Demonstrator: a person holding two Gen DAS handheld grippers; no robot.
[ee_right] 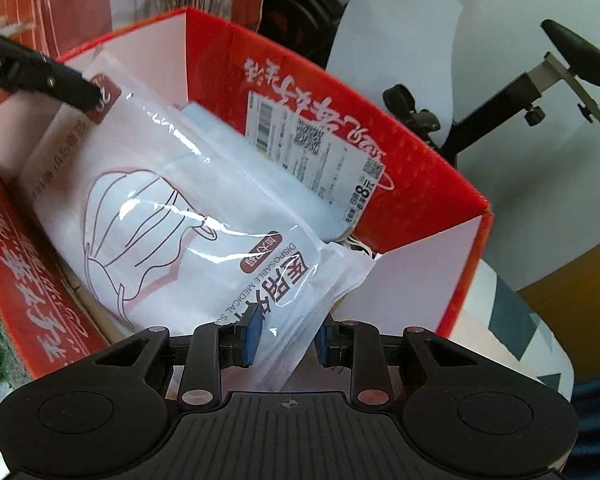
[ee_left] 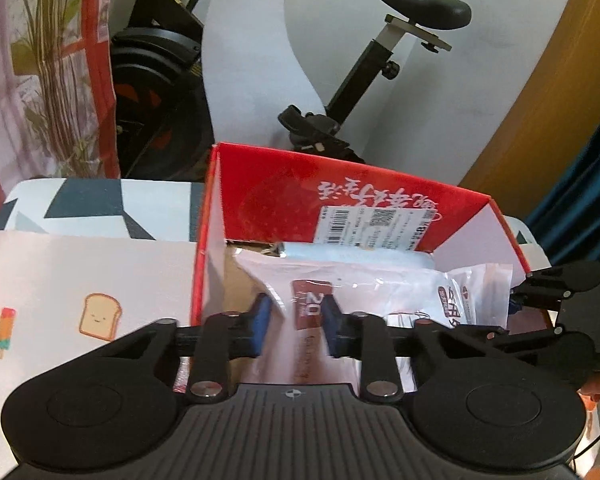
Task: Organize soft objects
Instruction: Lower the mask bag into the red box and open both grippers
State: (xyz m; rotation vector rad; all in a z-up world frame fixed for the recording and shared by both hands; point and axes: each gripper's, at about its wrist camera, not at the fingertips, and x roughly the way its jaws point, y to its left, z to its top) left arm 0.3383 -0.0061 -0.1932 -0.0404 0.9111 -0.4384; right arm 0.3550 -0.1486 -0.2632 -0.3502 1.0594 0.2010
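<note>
**Mask pack going down into the red box**

Box (ee_right: 420,184) first: red card, open top, its walls rising ahead of both my pairs of jaws and its floor below them. Inside it, against the far wall, a pale blue pack (ee_right: 236,140) already lies flat.

Between my two grippers hangs the white mask pack (ee_right: 172,208), a slack plastic pouch, tilted across the box mouth with its middle sagging. My left gripper (ee_left: 296,320) is closed tight on one end of it, the film pinched between the blue pads. My right gripper (ee_right: 284,336) is nipped onto the opposite corner, narrowly closed, pouch edge running between its pads.

To do this well, I judge I should lower both ends together so the pouch lies level on the blue pack rather than folding. The near wall sits just under my right jaws; I should clear it before dropping. Let go only once the pouch rests, or it may slide askew.
</note>
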